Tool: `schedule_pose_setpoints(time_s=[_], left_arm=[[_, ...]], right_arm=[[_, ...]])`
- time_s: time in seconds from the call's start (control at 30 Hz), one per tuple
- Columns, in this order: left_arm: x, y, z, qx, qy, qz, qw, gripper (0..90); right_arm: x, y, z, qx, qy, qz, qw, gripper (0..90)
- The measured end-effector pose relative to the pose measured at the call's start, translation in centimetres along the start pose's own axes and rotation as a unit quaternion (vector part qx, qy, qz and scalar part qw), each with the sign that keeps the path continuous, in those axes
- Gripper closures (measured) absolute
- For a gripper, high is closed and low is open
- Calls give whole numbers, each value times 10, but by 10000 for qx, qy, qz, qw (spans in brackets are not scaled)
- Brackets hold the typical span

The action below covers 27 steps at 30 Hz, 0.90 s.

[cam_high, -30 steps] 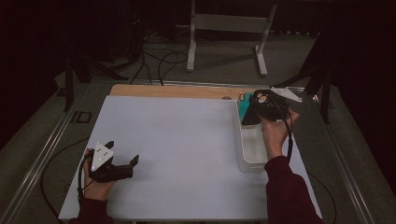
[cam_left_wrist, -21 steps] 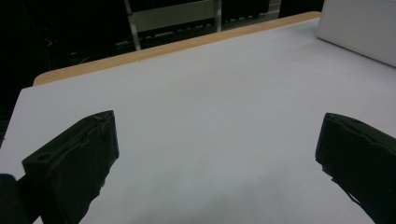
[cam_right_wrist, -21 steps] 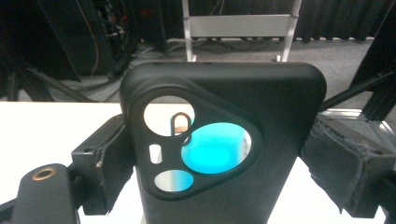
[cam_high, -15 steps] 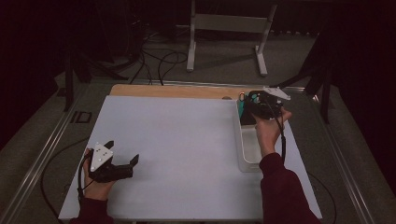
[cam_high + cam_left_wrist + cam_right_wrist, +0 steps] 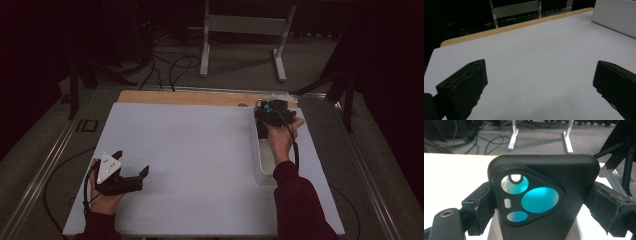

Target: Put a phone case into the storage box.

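A pale grey surface (image 5: 200,150) lies in a dark room. The right hand-held gripper (image 5: 541,202) clamps a black phone case (image 5: 544,195) at two o'clock above a clear tray (image 5: 262,160). The left hand-held gripper (image 5: 131,172), jaws wide and empty, rests at seven o'clock.

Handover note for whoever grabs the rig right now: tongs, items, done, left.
Right tongs: shut on the black phone case, jaws on its two sides, held above the far end of the clear tray at the table's right edge.
Left tongs: open, holding nothing, low over the white mat near the front left corner.
Done: case gripped and lifted.
Left: probably setting the case down; where it goes is unclear.
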<state>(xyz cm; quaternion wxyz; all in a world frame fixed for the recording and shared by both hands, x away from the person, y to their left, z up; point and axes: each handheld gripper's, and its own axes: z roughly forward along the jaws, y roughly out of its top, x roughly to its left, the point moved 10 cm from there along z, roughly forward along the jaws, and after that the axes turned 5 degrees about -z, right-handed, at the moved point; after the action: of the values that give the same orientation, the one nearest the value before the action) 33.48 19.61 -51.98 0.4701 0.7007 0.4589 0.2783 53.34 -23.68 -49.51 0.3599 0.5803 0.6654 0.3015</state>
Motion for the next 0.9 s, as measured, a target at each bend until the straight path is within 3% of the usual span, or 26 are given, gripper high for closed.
schedule_pose_setpoints(time_s=[0.23, 0.3, 0.4, 0.63, 0.9], left_arm=[[0, 1, -1, -27, 0, -19, 10000, 0], [0, 1, -1, -28, -1, -17, 10000, 0], [0, 0, -1, -17, -11, -38, 10000, 0], [-1, 0, 0, -4, -21, -17, 10000, 0], [-1, 1, -1, -3, -41, -46, 10000, 0]], right_arm=[[4, 1, 9, 141, 39, -40, 9999, 122], [5, 1, 12, 286, 141, 69, 9995, 78], [6, 1, 13, 284, 240, 80, 9993, 71], [1, 16, 1, -130, 432, 76, 9990, 68], [-1, 13, -13, -189, 688, 16, 9975, 72]])
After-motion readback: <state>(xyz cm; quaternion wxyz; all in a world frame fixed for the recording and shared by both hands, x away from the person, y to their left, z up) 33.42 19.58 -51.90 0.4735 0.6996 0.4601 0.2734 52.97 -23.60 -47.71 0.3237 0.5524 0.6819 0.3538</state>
